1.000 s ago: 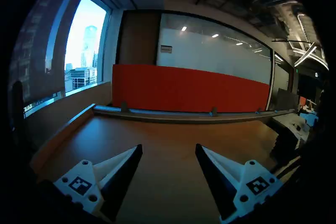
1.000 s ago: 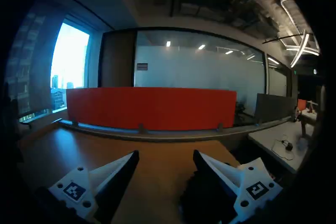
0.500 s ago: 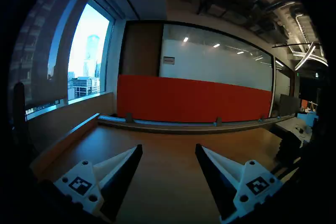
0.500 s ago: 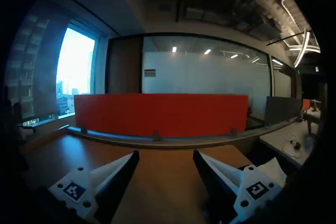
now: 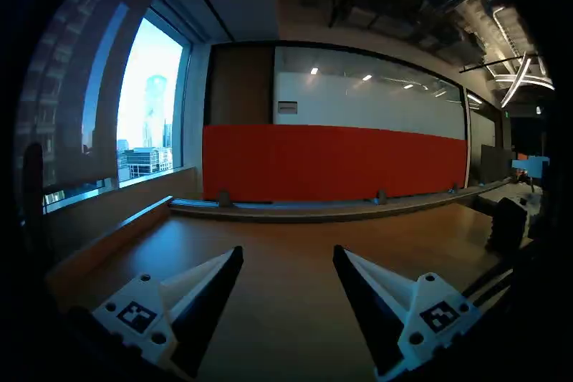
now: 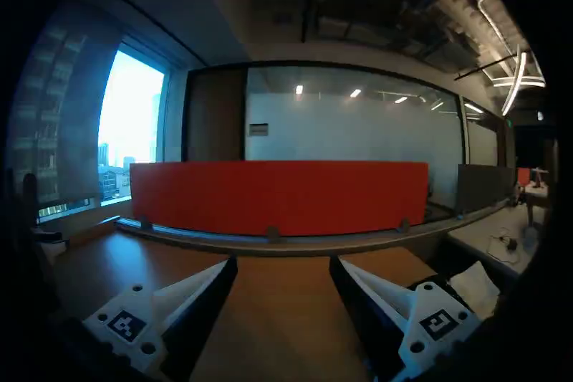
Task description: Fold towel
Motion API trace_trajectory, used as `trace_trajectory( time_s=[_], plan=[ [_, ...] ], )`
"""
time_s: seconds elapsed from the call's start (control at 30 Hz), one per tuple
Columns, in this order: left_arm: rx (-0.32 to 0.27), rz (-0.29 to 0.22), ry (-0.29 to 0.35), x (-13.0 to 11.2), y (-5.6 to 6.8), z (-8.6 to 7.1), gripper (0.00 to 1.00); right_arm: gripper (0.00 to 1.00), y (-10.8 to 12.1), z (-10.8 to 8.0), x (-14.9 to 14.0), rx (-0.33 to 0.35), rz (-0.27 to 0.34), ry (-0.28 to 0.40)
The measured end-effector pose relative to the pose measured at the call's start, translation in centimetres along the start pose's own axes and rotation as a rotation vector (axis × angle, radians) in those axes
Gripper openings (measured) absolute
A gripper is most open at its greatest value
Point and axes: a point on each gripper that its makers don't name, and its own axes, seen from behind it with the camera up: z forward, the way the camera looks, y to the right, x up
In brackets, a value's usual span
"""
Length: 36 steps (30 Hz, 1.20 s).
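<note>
Towel: one, if the pale creased piece is it. It sits low on the right in the right gripper view, resting on something dark just behind the right claw's finger. It is too small to tell its folds.
Right claw: one, two fingers spread wide, nothing between them.
Left claw: one, two fingers spread wide, likewise holding nothing.
Tabletop: one, brown wood, under both claws.
Dark ribbed object: one, at the tabletop's right edge.
Red partition: one, along the far edge.
Window: one, bright, on the left.
</note>
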Motion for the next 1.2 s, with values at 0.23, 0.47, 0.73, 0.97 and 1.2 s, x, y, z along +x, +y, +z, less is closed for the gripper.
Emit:
trace_trajectory(
  time_s=[0.23, 0.47, 0.73, 0.97, 1.2],
  plan=[
    [0.029, -0.005, 0.017, -3.1, -1.0, 0.5, 0.93, 1.00, -0.9, -0.1, -2.1, 0.006, -0.002, -0.007],
    [0.043, -0.017, 0.043, -4.9, -1.4, 0.9, 0.93, 1.00, -1.5, -0.1, -3.3, 0.012, -0.008, -0.021],
    [0.059, -0.042, 0.060, -6.2, -1.9, 1.6, 0.93, 1.00, -2.6, 0.2, -3.0, 0.025, -0.028, -0.002],
    [0.062, -0.026, 0.068, -6.7, -1.4, 2.1, 0.93, 1.00, -3.1, 0.4, -2.9, 0.032, -0.037, 0.001],
    [0.067, 0.005, 0.067, -7.0, -1.0, 1.7, 0.93, 1.00, -2.9, 0.5, -3.2, 0.032, -0.032, 0.004]
  ],
)
